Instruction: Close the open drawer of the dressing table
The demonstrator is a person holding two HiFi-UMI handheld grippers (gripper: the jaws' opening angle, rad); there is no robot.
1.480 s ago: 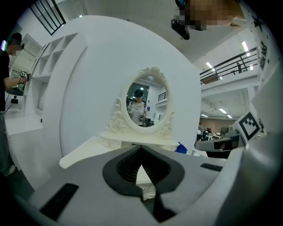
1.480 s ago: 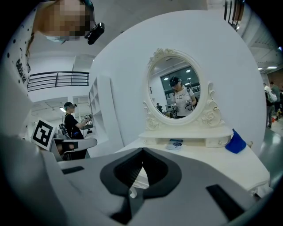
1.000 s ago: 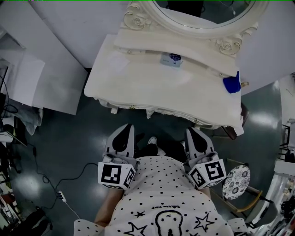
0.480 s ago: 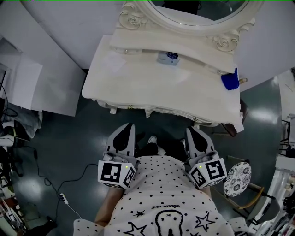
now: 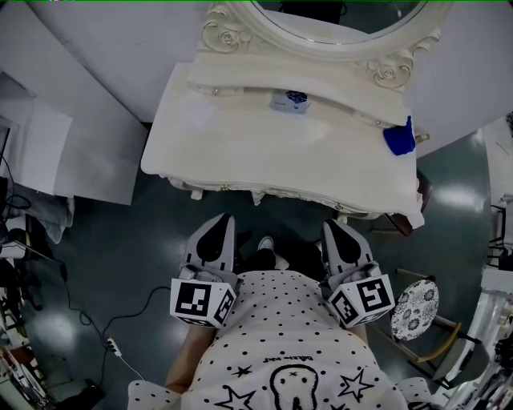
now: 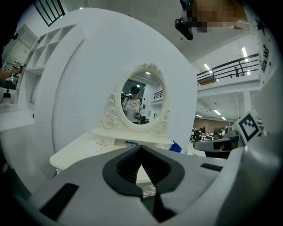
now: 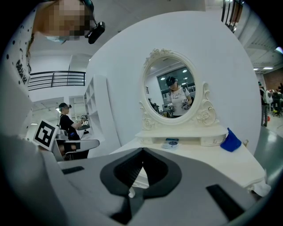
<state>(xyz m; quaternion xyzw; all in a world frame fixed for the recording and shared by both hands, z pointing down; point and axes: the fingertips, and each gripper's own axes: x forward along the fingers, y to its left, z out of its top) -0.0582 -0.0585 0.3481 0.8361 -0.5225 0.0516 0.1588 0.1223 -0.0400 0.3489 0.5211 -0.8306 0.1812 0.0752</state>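
Observation:
The cream dressing table (image 5: 264, 152) with its oval mirror (image 5: 345, 16) stands ahead of me. Its drawers lie under the front edge, and a cream strip (image 5: 377, 220) juts out below the right front corner; I cannot tell if it is the open drawer. My left gripper (image 5: 218, 223) and right gripper (image 5: 335, 230) are held close to my body, short of the table and touching nothing. In the left gripper view the left gripper (image 6: 141, 148) is shut and empty, aimed at the table (image 6: 84, 148). The right gripper (image 7: 142, 151) is likewise shut and empty before the table (image 7: 212, 159).
A blue cloth (image 5: 399, 140) lies at the tabletop's back right and a small printed box (image 5: 290, 101) under the mirror. White panels (image 5: 48, 144) stand at the left, a cable (image 5: 96, 328) runs over the floor, and a patterned round seat (image 5: 413, 311) is at my right.
The head view has drifted slightly, so the table sits a little higher and further left in the picture. Both grippers stay where they were, still shut.

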